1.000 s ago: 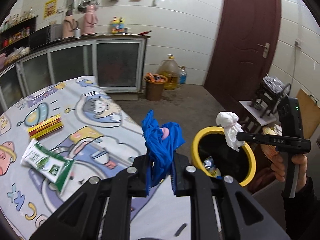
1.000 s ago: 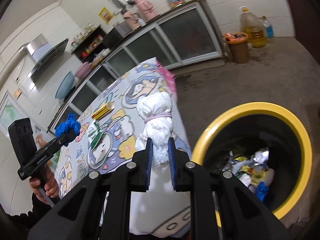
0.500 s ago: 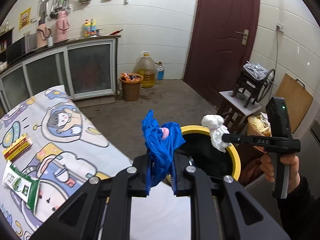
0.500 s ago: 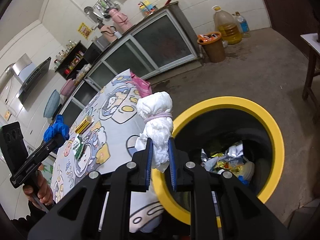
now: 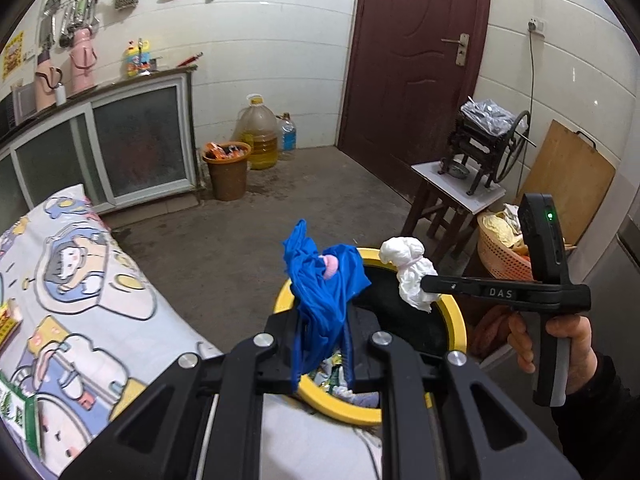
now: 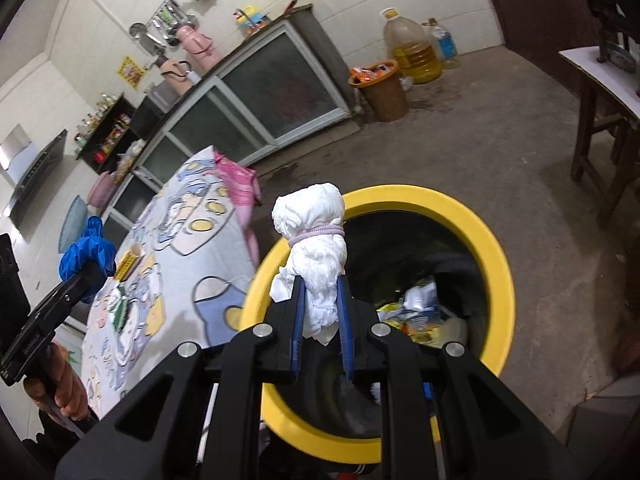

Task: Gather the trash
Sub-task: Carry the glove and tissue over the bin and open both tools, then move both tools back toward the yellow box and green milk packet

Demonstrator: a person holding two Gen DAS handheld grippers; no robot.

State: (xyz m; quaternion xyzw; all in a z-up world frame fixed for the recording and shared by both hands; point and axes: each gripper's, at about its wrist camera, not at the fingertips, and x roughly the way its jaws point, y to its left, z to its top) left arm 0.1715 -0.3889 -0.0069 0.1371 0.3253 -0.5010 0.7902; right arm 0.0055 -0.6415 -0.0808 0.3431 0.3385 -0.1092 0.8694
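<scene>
Both grippers are made of black plastic. On the left gripper (image 5: 322, 344), round silver screws are seen on the bars, and blue pads line the fingers (image 6: 298, 320) of the right gripper (image 6: 320, 316). White letters "DAS" and a small green light are seen at the right of the left view. A dark sleeve (image 5: 600, 412) is worn.

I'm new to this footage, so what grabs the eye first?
The yellow-rimmed trash bin, already holding wrappers, sits on the floor beside the cartoon-print tablecloth. Over it, the left hand-held gripper is shut on a crumpled blue bag, and the right hand-held gripper is shut on a white tissue bundle.
</scene>
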